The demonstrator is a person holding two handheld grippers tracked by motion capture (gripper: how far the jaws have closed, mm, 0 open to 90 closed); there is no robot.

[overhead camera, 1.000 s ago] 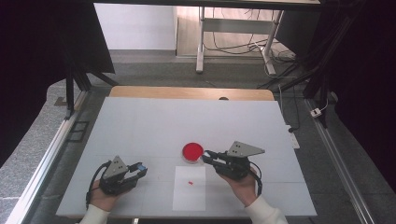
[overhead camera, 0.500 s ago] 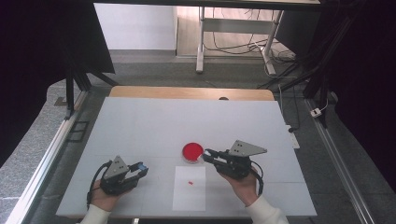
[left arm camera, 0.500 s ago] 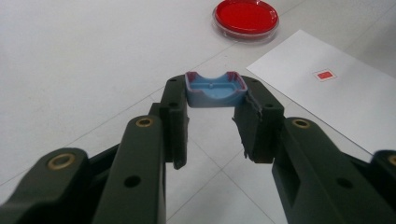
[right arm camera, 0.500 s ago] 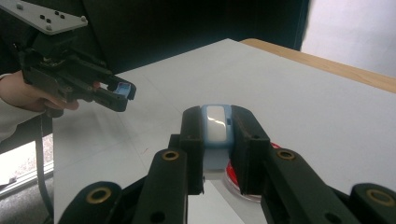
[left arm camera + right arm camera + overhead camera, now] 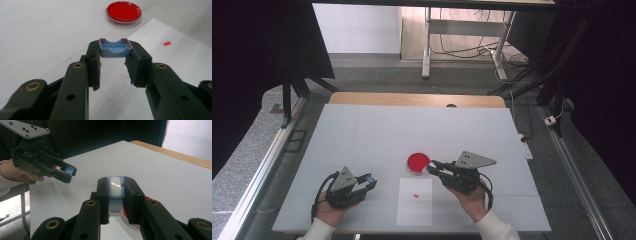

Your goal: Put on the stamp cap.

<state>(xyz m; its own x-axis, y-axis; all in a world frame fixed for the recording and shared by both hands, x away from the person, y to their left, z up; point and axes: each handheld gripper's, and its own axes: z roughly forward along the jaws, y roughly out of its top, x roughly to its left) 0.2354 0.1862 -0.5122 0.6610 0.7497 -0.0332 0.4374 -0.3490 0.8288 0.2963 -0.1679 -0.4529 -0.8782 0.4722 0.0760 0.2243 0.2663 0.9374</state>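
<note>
My left gripper (image 5: pixel 370 180) rests low over the white table (image 5: pixel 362 135) at the front left. It is shut on a small blue square piece (image 5: pixel 115 48) with a notched rim, held across its tips (image 5: pixel 115 51). My right gripper (image 5: pixel 433 165) is at the front right, pointing left. It is shut on a pale blue piece with a white face (image 5: pixel 115 187), and its tips (image 5: pixel 115 182) hang just over the near rim of a red round dish (image 5: pixel 418 161). The same dish (image 5: pixel 123 12) lies ahead in the left gripper view.
A white paper sheet (image 5: pixel 415 202) with a tiny red mark (image 5: pixel 416 195) lies between the two hands at the table's front edge. A wooden strip (image 5: pixel 412 99) runs along the far edge. Dark frames and cables stand on the floor beyond it.
</note>
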